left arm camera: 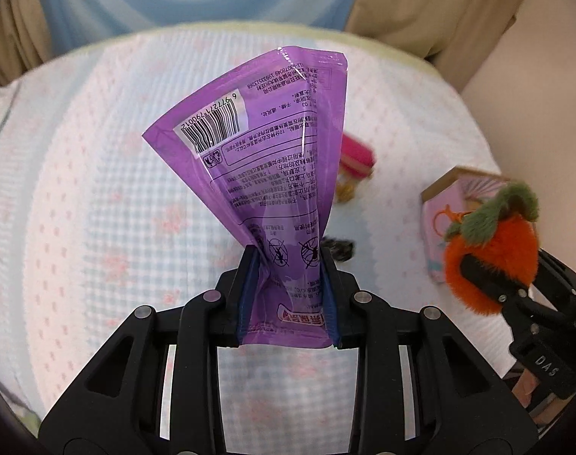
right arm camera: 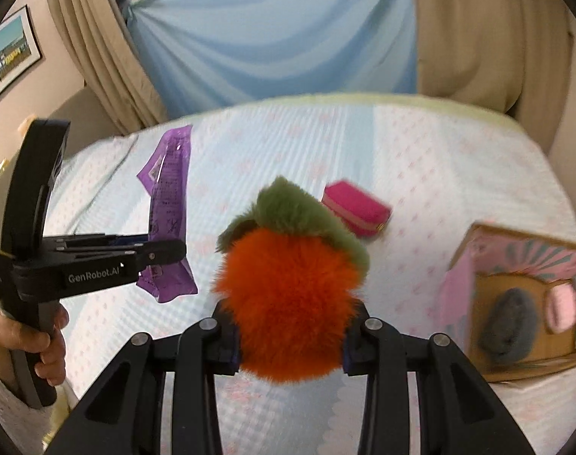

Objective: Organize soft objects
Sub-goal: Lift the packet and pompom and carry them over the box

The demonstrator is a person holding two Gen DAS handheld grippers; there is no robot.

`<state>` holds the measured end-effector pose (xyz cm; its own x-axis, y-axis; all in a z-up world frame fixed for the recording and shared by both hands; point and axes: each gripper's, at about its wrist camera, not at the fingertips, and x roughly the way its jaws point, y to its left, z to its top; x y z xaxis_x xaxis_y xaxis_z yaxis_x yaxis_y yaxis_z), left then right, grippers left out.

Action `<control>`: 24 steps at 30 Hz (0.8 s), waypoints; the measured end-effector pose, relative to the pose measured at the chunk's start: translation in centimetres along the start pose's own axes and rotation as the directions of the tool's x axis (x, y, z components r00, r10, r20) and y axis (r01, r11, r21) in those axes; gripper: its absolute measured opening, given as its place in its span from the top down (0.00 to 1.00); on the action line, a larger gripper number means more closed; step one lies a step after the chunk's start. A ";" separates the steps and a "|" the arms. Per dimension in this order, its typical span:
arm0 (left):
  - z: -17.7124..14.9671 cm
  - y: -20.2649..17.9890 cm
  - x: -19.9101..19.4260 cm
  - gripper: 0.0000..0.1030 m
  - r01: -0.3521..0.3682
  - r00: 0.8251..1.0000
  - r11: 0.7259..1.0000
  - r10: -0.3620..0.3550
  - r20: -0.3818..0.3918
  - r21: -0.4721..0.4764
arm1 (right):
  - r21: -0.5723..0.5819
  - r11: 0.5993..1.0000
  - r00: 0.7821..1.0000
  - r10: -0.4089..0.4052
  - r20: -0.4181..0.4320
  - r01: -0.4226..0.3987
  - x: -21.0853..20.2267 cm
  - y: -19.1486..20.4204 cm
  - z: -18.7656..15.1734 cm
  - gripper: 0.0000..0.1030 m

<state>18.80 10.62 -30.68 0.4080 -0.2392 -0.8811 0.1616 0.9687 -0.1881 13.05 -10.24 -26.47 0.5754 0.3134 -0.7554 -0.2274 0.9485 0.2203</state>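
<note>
A glossy purple packet [left arm camera: 265, 159] with a white barcode patch and dark print was recorded. The plush toy [right arm camera: 288, 303] was noted as orange fur under a green top. The bedspread [left arm camera: 98, 208] was pale blue-and-white checked with pink flowers. A bright pink pouch [right arm camera: 358, 212] and a pink-patterned cardboard box [right arm camera: 523, 295] were seen.

There were two grippers, the left [left arm camera: 288, 265] and the right [right arm camera: 290, 335]. One purple packet [left arm camera: 265, 140], one orange plush [right arm camera: 288, 303], one pink pouch [right arm camera: 358, 212] and one box [right arm camera: 515, 303] showed. In the box lay one grey item [right arm camera: 506, 322] and one pink item [right arm camera: 561, 309].
</note>
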 end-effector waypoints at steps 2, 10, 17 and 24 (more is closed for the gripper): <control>0.6 -1.1 -2.7 0.73 -0.002 1.000 1.000 0.002 0.028 0.003 | 0.010 1.000 1.000 -0.021 0.022 0.021 -2.6 -0.1 1.1 0.67; 2.1 -6.7 -11.0 0.73 -0.003 0.995 1.000 0.002 0.103 0.008 | 0.062 0.995 0.992 -0.079 0.102 0.073 -12.4 -2.5 3.6 0.67; 3.0 -14.5 -13.4 0.73 0.037 0.991 0.998 -0.043 0.126 0.046 | 0.093 0.986 0.982 -0.147 0.115 0.136 -18.3 -8.0 3.4 0.67; 3.2 -24.9 -12.0 0.73 0.089 0.988 0.990 -0.101 0.115 0.108 | 0.144 0.967 0.970 -0.226 0.093 0.211 -22.3 -15.7 1.9 0.67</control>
<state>12.74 -10.81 -14.01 0.4905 -0.3417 -0.8016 0.2930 0.9310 -0.2176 5.31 -32.06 -11.91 0.6825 0.0942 -0.7248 0.0143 0.9897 0.1421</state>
